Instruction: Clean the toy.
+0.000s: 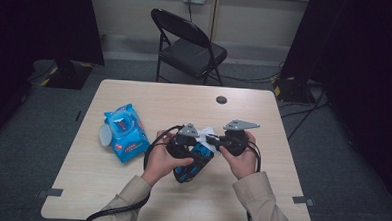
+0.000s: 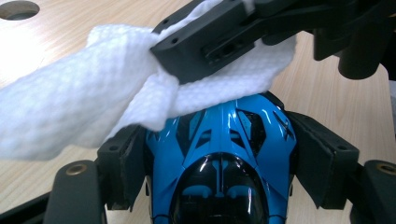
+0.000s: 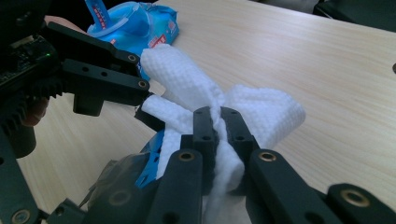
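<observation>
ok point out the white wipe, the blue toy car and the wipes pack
white wipe (image 3: 268, 112), right gripper view, its free fold right of the jaws
blue toy car (image 2: 224, 154), left gripper view, its glossy hood
wipes pack (image 1: 128, 135), high view, its top face

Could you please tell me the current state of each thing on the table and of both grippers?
Left gripper: jaws clamped on the blue toy car.
Right gripper: jaws shut on the white wipe.
White wipe: crumpled, resting against the car's front.
Wipes pack: lid flipped open.
Folding chair: unfolded, unoccupied.
</observation>
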Tool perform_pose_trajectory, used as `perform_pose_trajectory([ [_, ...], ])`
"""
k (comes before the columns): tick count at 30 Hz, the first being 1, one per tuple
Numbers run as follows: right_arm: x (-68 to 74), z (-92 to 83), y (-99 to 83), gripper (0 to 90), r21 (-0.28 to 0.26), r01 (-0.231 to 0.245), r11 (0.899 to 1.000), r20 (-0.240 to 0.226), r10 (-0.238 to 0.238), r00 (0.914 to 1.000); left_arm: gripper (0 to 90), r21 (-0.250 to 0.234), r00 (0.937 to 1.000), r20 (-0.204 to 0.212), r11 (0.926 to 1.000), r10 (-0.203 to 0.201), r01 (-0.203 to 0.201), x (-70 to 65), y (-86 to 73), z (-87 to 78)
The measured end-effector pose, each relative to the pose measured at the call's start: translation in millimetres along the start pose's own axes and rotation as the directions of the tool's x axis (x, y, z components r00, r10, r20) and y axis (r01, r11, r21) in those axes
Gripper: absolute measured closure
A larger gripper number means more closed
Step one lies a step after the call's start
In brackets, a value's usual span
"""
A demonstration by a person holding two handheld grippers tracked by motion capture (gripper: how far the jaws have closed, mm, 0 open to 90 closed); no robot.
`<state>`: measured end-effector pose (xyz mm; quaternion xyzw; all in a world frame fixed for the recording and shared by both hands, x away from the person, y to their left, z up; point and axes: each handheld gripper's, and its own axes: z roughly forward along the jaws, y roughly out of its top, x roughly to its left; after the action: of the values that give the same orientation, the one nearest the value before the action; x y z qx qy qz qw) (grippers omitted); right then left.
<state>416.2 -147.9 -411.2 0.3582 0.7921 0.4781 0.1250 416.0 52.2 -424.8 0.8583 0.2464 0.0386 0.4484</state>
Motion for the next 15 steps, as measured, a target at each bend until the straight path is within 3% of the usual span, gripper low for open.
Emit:
perform_pose_trajectory([
  [10,2.0,-15.3,-6.8,86.9,-0.037,0.014,0.999,-0.008,-0.014,0.9999,26.2,0.003,0.9993,-0.031,0.9997,-0.022,0.023,6.0,1.0,-2.1],
  [15,6.6,-17.5,-11.5,86.9,-0.028,0.04,0.999,-0.01,-0.04,0.9992,26.2,-0.002,0.9979,-0.044,0.9989,-0.046,0.046,11.5,0.7,-2.6],
])
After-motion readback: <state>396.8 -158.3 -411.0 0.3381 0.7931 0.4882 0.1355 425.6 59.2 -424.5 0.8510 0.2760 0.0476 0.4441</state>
